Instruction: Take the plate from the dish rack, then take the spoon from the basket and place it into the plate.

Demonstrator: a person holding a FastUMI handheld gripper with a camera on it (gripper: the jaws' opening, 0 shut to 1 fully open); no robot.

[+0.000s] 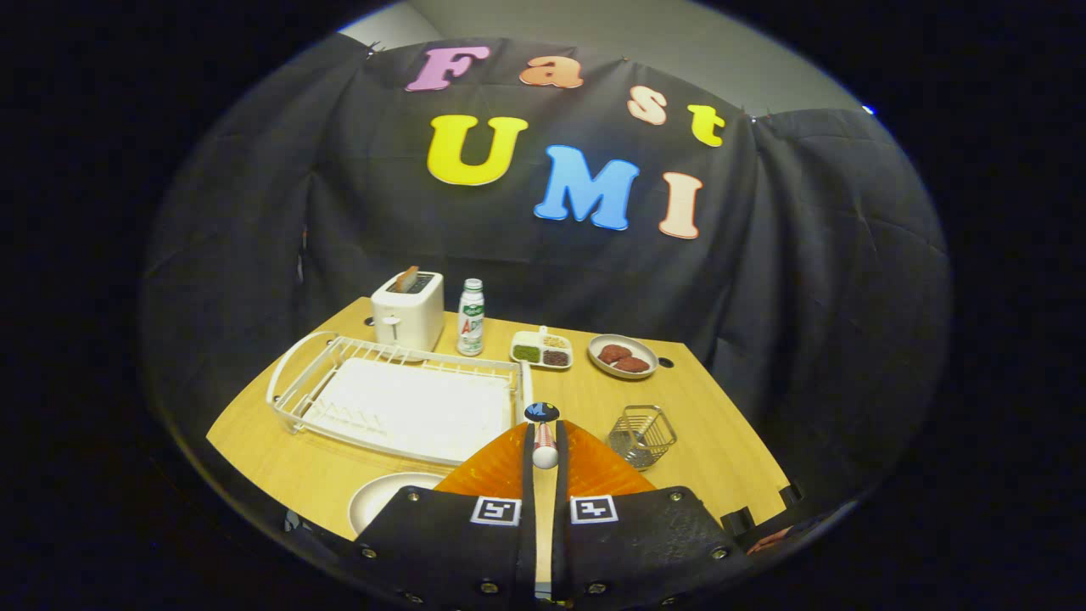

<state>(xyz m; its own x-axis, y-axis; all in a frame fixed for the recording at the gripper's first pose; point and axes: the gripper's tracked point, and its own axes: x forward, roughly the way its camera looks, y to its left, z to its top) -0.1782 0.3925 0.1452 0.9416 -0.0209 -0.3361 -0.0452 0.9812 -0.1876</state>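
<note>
The spoon (544,441) is pinched in the closed gripper (544,462). It should be carried low toward the plate (382,496) at eight o'clock and released gently.

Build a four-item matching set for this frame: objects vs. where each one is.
Things:
1. spoon
2. plate
3. wire basket
4. bottle

Places:
a. between the toaster and the compartment tray
b. on the table, on the near side of the dish rack
c. gripped between the tool fingers
d. empty, beside the fingertips, on the side away from the dish rack

Pairs: 1-c, 2-b, 3-d, 4-a
</note>
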